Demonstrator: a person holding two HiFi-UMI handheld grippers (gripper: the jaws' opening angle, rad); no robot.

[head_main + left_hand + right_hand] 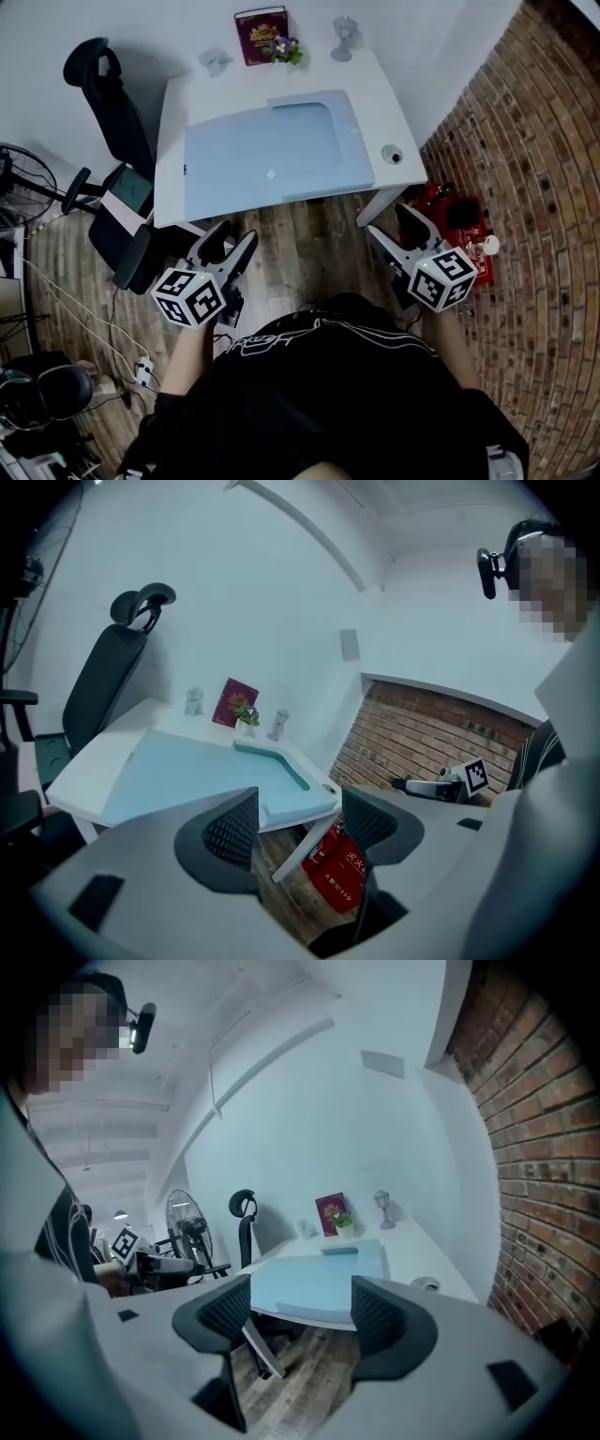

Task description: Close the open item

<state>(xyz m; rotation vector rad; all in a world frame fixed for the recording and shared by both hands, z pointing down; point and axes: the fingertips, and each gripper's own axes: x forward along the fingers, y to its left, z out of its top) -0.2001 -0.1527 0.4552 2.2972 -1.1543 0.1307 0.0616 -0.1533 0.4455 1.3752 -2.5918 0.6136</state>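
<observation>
A large pale blue flat item [253, 159] lies on the white table [384, 103], with a smaller raised panel at its far right corner. Whether it is open I cannot tell from here. It also shows in the left gripper view as the pale blue item [187, 771] and in the right gripper view as the pale blue item [319, 1283]. My left gripper [232, 236] hovers over the wooden floor just short of the table's near edge, jaws open and empty. My right gripper [394, 225] hangs near the table's right front leg, likewise open and empty. Both point toward the table: left gripper [298, 825], right gripper [300, 1312].
At the table's far edge stand a dark red book [262, 35], a small flowering plant [285, 49], a stemmed glass object [344, 37] and a small clear piece [214, 62]. A round object [392, 154] sits at the table's right. Office chair [117, 122] left, fire extinguisher [459, 225] and brick wall [534, 187] right.
</observation>
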